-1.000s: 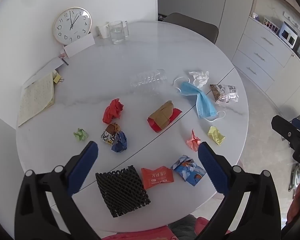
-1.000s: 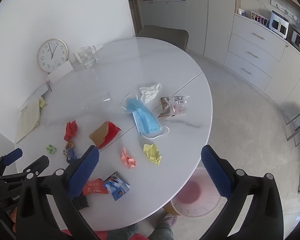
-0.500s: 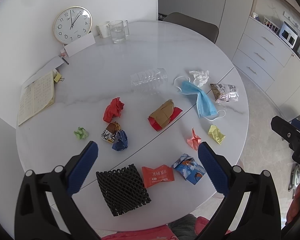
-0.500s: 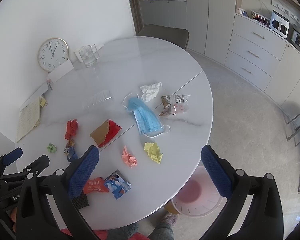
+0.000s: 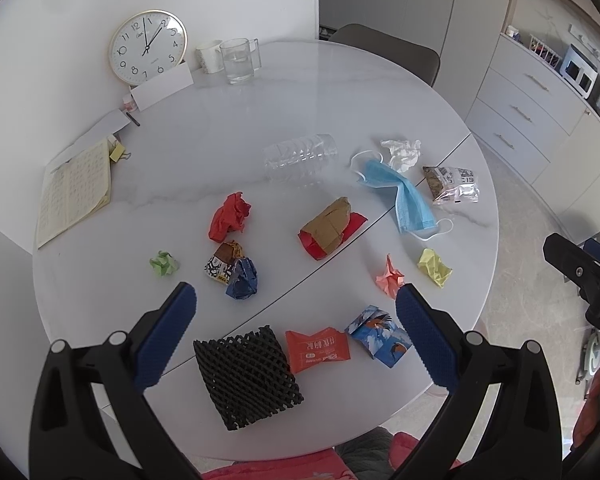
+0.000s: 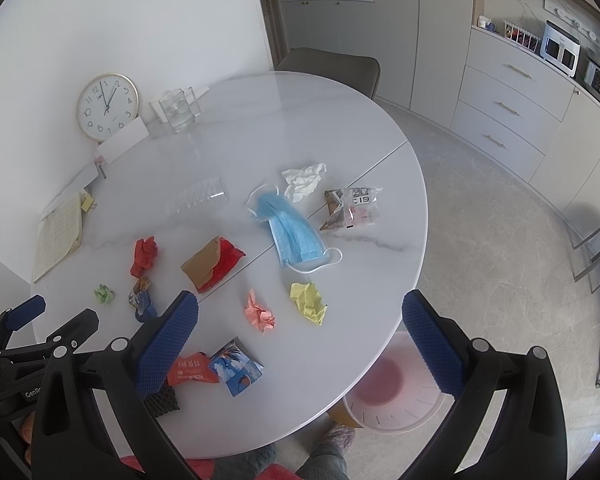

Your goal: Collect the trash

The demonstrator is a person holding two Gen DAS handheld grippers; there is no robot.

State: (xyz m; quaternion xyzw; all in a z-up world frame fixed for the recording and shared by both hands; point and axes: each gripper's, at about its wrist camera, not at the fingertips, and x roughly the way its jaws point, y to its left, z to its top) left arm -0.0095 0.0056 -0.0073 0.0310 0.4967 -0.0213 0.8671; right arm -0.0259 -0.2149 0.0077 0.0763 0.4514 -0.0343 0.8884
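Observation:
Trash lies scattered on a round white table (image 5: 340,92): a black foam net (image 5: 246,372), an orange wrapper (image 5: 317,350), a blue printed wrapper (image 5: 380,336), pink (image 5: 390,280), yellow (image 5: 434,268), green (image 5: 163,263) and red (image 5: 230,218) paper balls, a blue face mask (image 5: 404,196), a white tissue (image 5: 401,153), a clear crushed bottle (image 5: 300,156). My left gripper (image 5: 296,304) hovers open above the near edge, empty. My right gripper (image 6: 300,312) is open and empty over the table's right side. A pink bin (image 6: 392,392) stands on the floor below the edge.
A clock (image 5: 148,46), a glass mug (image 5: 238,60), a white cup and a notebook (image 5: 74,190) sit along the wall side. A snack packet (image 5: 454,184) and a red-brown carton (image 5: 328,228) lie mid-table. A chair (image 6: 332,68) stands behind; cabinets (image 6: 512,108) line the right.
Both views have shifted only slightly; the table and trash sit a little lower in frame. Both grippers stay open and empty.

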